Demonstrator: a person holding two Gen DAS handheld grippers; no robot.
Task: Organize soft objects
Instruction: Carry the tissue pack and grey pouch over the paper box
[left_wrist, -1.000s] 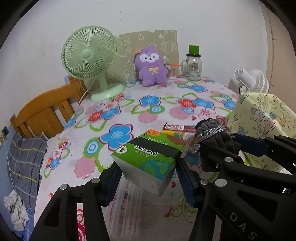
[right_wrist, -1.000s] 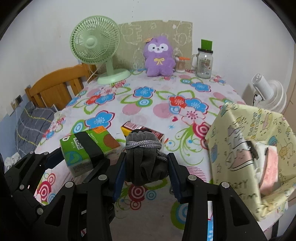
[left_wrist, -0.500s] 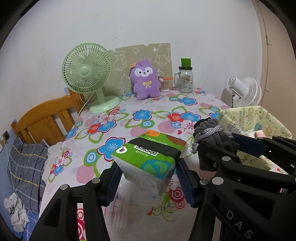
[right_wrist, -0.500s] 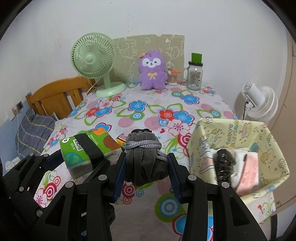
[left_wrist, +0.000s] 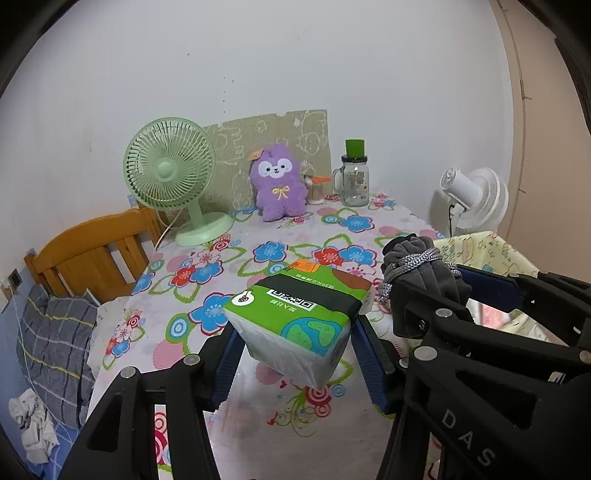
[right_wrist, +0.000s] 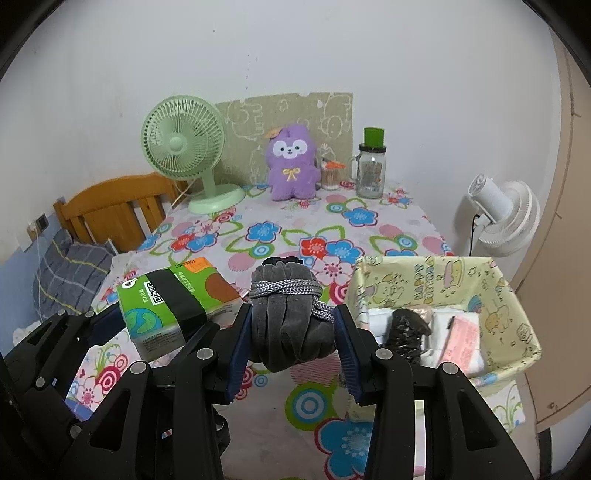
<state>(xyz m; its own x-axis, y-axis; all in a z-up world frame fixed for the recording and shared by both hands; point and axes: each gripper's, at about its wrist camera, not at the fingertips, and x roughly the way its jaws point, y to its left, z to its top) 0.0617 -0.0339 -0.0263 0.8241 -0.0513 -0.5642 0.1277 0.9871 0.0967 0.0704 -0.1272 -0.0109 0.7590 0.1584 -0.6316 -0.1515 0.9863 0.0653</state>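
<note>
My left gripper (left_wrist: 295, 336) is shut on a green tissue pack (left_wrist: 299, 317) and holds it in the air above the flowered table (left_wrist: 229, 266); the pack also shows in the right wrist view (right_wrist: 173, 299). My right gripper (right_wrist: 291, 325) is shut on a grey drawstring pouch (right_wrist: 290, 317), just right of the left gripper; the pouch also shows in the left wrist view (left_wrist: 421, 266). A yellow fabric basket (right_wrist: 498, 291) stands to the right with a dark item (right_wrist: 406, 328) and pink and white soft things inside.
At the table's back stand a green fan (right_wrist: 184, 147), a purple plush (right_wrist: 291, 162), a glass jar with a green lid (right_wrist: 371, 170) and a small cup. A white fan (right_wrist: 506, 214) is at the right, a wooden chair (right_wrist: 114, 206) at the left.
Both grippers have risen and pulled back from the table with their loads still held. The basket's inside has come into the right wrist view.
</note>
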